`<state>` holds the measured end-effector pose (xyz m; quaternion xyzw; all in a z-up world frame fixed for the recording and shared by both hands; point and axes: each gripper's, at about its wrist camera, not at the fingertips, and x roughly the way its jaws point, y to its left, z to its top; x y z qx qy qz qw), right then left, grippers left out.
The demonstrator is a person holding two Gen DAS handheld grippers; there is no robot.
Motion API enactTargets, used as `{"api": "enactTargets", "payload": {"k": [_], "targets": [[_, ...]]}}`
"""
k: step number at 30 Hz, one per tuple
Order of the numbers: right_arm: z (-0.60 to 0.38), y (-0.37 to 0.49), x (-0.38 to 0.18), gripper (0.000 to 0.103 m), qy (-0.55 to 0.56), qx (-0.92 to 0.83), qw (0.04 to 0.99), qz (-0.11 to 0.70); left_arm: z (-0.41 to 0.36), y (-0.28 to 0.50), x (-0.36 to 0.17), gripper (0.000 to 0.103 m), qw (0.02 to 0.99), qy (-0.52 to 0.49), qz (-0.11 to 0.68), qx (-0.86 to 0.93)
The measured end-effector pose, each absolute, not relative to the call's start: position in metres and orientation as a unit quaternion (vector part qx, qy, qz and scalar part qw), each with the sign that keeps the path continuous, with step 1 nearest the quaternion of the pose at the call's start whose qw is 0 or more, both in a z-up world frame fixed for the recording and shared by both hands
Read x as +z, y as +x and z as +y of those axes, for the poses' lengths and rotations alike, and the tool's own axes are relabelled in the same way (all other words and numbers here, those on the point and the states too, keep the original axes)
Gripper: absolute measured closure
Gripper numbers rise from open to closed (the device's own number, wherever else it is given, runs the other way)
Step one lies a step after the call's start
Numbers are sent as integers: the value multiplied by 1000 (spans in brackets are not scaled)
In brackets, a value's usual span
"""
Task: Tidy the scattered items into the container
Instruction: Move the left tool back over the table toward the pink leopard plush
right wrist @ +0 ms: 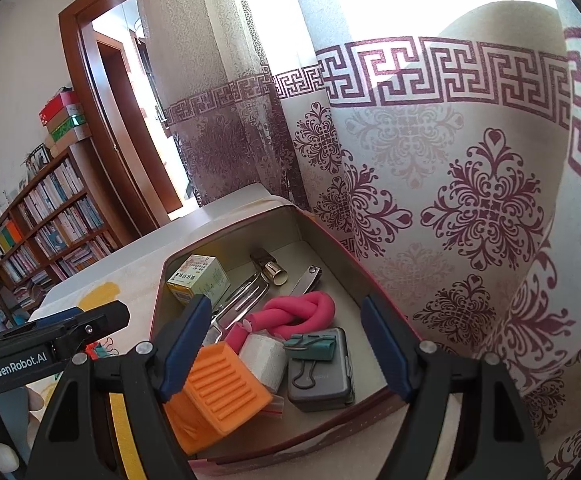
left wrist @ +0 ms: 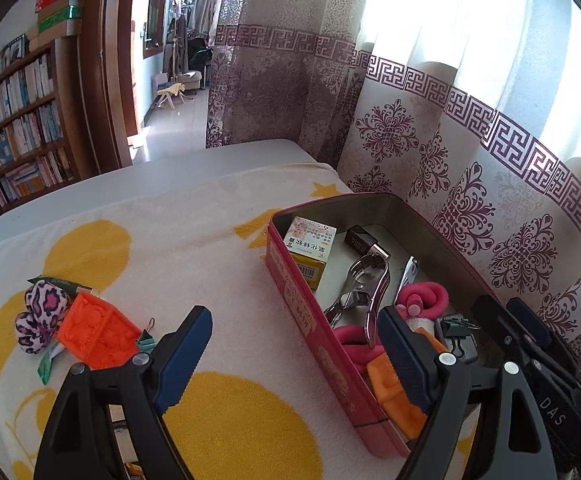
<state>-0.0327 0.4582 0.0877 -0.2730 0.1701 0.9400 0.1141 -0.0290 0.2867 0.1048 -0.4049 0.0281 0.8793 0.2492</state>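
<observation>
Well, both grippers stand wide and hold nothing. The right gripper [right wrist: 282, 344] hangs over the near end of the tin [right wrist: 226, 222], jaws spread above an orange block [right wrist: 226, 384] that lies inside on its own, no pad touching it. Packed in with that block are a pink foam twist [right wrist: 290, 314], a grey case [right wrist: 322, 376] with a binder clip on it, a white roll, a small carton [right wrist: 198, 276] and some metal tools at the far end.

The left gripper [left wrist: 290, 344] is just as open, its right finger over the tin's near-left wall, its left finger out over the yellow-patterned towel [left wrist: 150, 220]. What is left to tidy sits off to the left on that towel: a red-orange block [left wrist: 98, 332], a leopard-print pouch [left wrist: 42, 316] touching it, a small teal clip [left wrist: 146, 340] at its right edge, and a green strip half under it, possibly a packet, though I can't make it out.

I would say the left hand's next job is that heap. Best to swing left clear of the tin wall, come down over the block across its narrower faces, and close only once both pads sit below its top edge. The pouch leans on it, so a straight lift is safer than a drag. The right hand should stay out of the drop zone; the tin's free space looks to be mid-floor.
</observation>
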Motion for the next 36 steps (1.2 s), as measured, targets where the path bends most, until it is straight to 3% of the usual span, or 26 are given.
{"api": "enactTargets", "payload": {"k": [7, 17, 26, 30, 36], "targets": [[452, -33, 87, 23, -269, 943, 117, 158, 248, -23, 107, 17, 228, -396, 47, 888], [446, -29, 89, 21, -246, 949, 126, 152, 160, -63, 125, 17, 147, -381, -5, 913], [433, -23, 100, 21, -218, 957, 138, 134, 93, -100, 108, 17, 66, -399, -23, 914], [399, -21, 127, 18, -199, 969, 83, 118, 78, -110, 96, 17, 50, -412, -31, 909], [315, -52, 146, 5, -233, 969, -72, 35, 66, -118, 83, 17, 41, -429, -43, 902]]}}
